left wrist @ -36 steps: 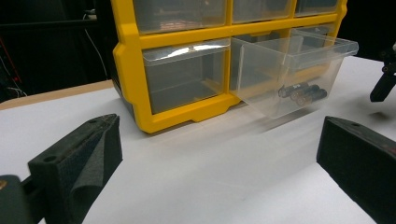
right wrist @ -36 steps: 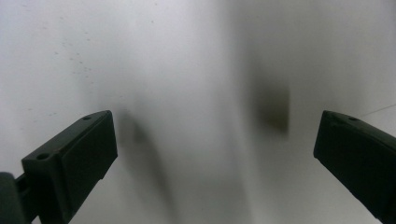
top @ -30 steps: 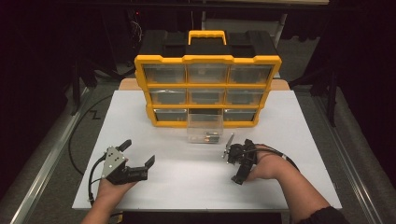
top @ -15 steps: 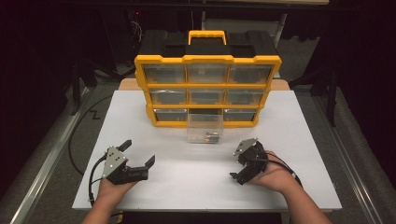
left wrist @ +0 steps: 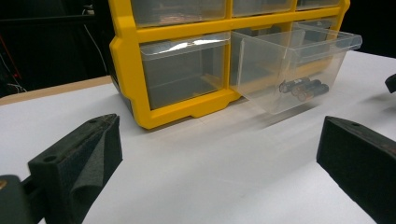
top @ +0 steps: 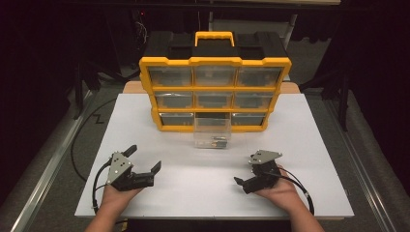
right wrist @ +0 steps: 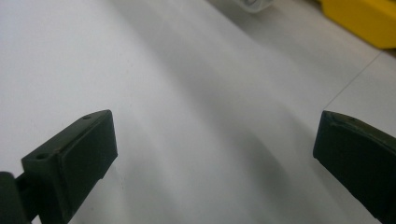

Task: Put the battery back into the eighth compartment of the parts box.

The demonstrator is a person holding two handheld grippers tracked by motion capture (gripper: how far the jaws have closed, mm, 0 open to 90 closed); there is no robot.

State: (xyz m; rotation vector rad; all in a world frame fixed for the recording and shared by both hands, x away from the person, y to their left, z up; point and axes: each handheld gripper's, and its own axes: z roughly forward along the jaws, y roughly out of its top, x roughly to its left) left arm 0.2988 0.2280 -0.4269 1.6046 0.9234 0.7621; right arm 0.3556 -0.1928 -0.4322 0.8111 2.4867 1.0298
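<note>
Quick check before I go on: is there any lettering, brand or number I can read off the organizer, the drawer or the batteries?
None can be read.
Batteries in the pulled-out drawer: dark wrappers with a copper-coloured end, print too small and blurred to read.
Organizer: no label or lettering visible on its yellow frame, handle or clear drawer fronts.
Left gripper and right gripper: no markings visible.

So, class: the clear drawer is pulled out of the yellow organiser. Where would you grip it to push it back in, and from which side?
Probably the drawer's front lip, which juts past the organiser. Come from the person's side, open tongs closing over that flared top rim. Its side walls slope and are smooth, so they offer less hold.
</note>
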